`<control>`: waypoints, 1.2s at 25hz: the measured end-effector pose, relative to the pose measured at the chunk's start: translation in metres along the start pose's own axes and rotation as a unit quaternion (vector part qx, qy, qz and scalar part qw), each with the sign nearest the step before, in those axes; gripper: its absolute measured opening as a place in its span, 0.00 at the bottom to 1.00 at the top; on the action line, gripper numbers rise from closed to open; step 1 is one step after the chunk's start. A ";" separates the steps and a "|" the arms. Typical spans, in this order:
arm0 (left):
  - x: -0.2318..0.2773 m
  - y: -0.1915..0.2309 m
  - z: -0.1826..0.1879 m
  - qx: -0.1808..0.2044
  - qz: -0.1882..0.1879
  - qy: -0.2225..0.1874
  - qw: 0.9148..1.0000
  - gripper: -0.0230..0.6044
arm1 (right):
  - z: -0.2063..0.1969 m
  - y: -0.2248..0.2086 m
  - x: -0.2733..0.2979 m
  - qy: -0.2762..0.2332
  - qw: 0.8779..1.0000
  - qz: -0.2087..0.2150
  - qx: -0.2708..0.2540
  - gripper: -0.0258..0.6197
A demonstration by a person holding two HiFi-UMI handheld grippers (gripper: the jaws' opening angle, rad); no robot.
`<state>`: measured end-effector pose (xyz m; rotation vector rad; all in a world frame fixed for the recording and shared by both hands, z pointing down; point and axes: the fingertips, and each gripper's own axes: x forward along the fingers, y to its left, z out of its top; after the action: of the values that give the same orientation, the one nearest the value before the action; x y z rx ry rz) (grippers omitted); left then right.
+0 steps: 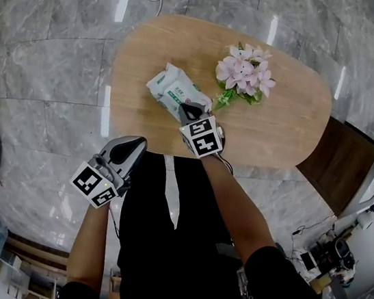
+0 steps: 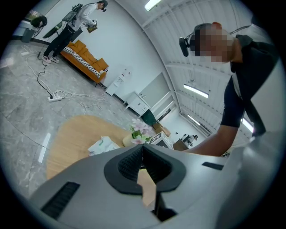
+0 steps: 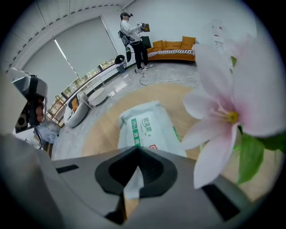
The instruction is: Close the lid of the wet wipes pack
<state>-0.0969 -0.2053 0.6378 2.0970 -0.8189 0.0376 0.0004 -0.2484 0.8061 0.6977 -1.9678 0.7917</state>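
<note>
The wet wipes pack [image 1: 174,90], white with green print, lies flat on the oval wooden table [image 1: 279,131], left of the middle. My right gripper [image 1: 189,109] is shut, and its tips come down on the pack's near end. In the right gripper view the pack [image 3: 147,127] stretches away just past the joined jaws, which hide its lid end. My left gripper [image 1: 134,143] hangs shut and empty off the table's near edge, well short of the pack [image 2: 103,145].
A bunch of pink flowers [image 1: 244,74] stands right of the pack, and one bloom [image 3: 228,116] is close beside my right gripper. Grey marble floor [image 1: 46,70] surrounds the table. An orange sofa [image 3: 172,49] and a standing person [image 3: 132,38] are far off.
</note>
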 end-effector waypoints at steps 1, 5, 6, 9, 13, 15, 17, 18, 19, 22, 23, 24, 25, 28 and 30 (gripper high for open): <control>0.000 0.000 0.000 0.000 0.000 0.001 1.000 0.06 | 0.000 0.000 0.000 0.005 1.000 -0.002 -0.003 0.06; -0.002 0.002 -0.001 -0.001 0.003 0.000 1.000 0.06 | 0.001 0.001 0.001 0.022 1.000 -0.008 -0.013 0.06; -0.002 0.002 -0.001 -0.001 0.003 -0.001 1.000 0.06 | 0.001 0.001 0.001 0.025 1.000 -0.010 -0.015 0.06; -0.002 0.002 0.000 -0.001 0.002 -0.002 1.000 0.06 | 0.002 0.000 0.001 0.033 0.999 -0.013 -0.018 0.06; -0.001 0.000 0.001 0.000 0.002 -0.004 1.000 0.06 | 0.002 0.000 0.001 0.034 0.999 -0.005 -0.013 0.06; 0.000 -0.002 0.002 0.001 0.001 -0.006 1.000 0.06 | 0.002 0.001 0.000 0.029 1.000 -0.003 -0.009 0.06; 0.000 -0.003 0.002 0.002 0.001 -0.006 1.000 0.06 | 0.003 0.000 -0.003 0.027 1.000 -0.007 -0.015 0.06; -0.001 -0.003 0.002 0.002 0.001 -0.006 1.000 0.06 | 0.003 0.000 -0.004 0.027 0.999 -0.009 -0.015 0.06; -0.001 -0.003 0.001 0.002 0.002 -0.005 1.000 0.06 | 0.002 0.001 -0.005 0.026 1.000 -0.009 -0.012 0.06; -0.002 -0.003 0.001 0.001 0.004 -0.003 1.000 0.06 | 0.003 0.004 -0.006 0.017 1.000 -0.006 -0.002 0.06; -0.002 -0.003 0.001 0.001 0.004 -0.003 1.000 0.06 | 0.004 0.005 -0.006 0.014 1.000 -0.005 -0.001 0.06; -0.002 -0.004 0.001 0.001 0.004 -0.003 1.000 0.06 | 0.005 0.006 -0.006 0.011 1.000 -0.003 -0.003 0.06; -0.001 -0.004 0.001 0.001 0.003 -0.003 1.000 0.06 | 0.007 0.007 -0.005 0.010 1.000 -0.001 -0.006 0.06; 0.001 -0.004 0.000 0.000 0.002 -0.003 1.000 0.06 | 0.010 0.009 -0.001 0.012 1.000 0.000 -0.018 0.06; 0.001 -0.004 -0.001 -0.001 0.001 -0.002 1.000 0.06 | 0.010 0.009 0.001 0.014 1.000 0.000 -0.015 0.06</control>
<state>-0.0941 -0.2038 0.6358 2.0950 -0.8240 0.0334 -0.0112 -0.2505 0.8004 0.6652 -1.9504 0.7662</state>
